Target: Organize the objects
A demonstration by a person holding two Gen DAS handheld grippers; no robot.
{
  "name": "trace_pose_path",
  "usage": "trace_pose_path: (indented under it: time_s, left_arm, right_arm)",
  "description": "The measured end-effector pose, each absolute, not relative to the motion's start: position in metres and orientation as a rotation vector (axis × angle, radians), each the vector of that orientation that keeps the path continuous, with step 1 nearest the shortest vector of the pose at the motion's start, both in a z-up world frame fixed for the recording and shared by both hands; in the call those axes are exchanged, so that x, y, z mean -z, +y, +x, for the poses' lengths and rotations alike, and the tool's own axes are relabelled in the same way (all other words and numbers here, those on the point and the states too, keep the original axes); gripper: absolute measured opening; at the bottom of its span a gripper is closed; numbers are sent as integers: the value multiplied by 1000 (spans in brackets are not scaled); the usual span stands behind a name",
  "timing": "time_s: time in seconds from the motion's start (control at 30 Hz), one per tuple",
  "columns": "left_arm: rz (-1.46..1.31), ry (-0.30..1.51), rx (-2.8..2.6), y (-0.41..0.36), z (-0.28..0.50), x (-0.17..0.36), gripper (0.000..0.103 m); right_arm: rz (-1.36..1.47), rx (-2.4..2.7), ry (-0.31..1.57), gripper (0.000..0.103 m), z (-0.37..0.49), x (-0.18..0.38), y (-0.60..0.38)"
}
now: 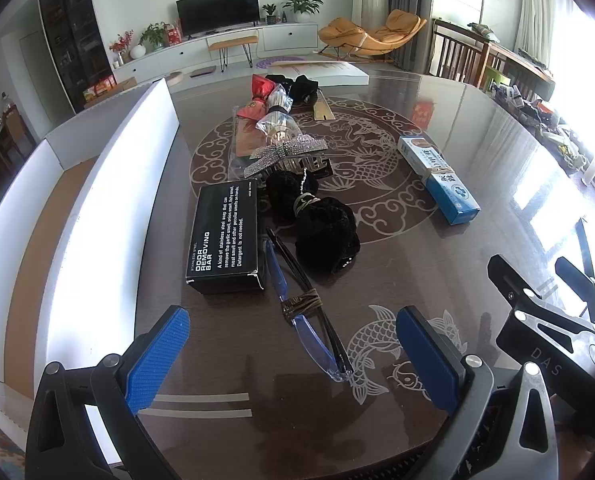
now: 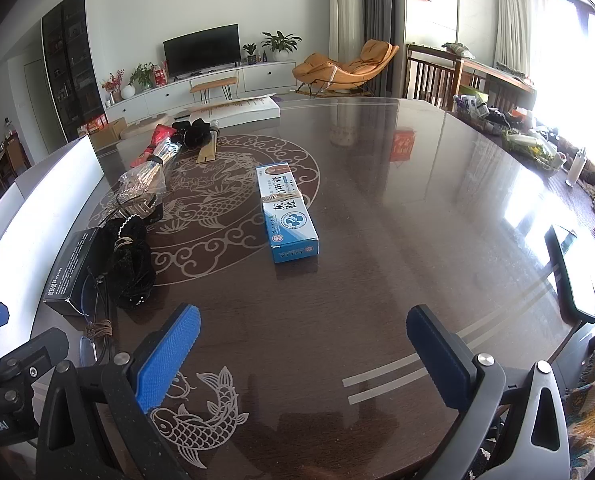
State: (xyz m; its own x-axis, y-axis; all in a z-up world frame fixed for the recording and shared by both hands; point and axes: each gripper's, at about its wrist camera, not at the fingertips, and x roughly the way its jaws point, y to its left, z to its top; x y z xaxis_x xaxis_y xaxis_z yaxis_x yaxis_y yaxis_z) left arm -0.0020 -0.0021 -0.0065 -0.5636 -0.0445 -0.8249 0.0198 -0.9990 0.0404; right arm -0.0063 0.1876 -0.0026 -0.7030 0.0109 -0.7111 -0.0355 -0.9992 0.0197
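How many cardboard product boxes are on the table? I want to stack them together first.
2. The black box lies at the left beside the white tray, touching the black scrunchie. The blue and white box lies alone nearer the table's middle. The far pile may hide more.

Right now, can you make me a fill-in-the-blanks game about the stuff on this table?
1. The black box has white words saying ODOR REMOVING ____.
2. The blue and white box has a rubber ____ around its middle.
3. Both the left gripper and the right gripper have their jaws wide ____.
4. The glasses lie right in front of the ____ gripper.

Missing words: BAR; band; open; left
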Motion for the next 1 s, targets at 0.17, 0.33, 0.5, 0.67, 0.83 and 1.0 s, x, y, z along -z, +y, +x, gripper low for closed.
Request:
trace_pose_path:
  time_s: [0.17,0.33,0.5,0.67,0.83,1.0]
  left_arm:
    - [1452,-41,2747,-2,-2,6,103]
    - [1463,-36,2744,-2,-2,6,103]
    - [1471,-38,2741,-2,-2,8,103]
    - [1481,-32,2736,-3,-2,10,103]
    - [1484,-30,2734,-4,-2,10,103]
    - [1482,-26,2738,-5,-3,9,103]
  right_arm:
    - [-1203,-2875,50,103,-7,3,188]
    - [-1204,-2875,51,103,-7,3,188]
    - [-1205,-2876,51,103,-7,3,188]
    - [-1205,-2876,51,103,-7,3,188]
    - [-1205,-2876,52,103,-7,3,188]
    - [-1206,-2876,52,103,-7,3,188]
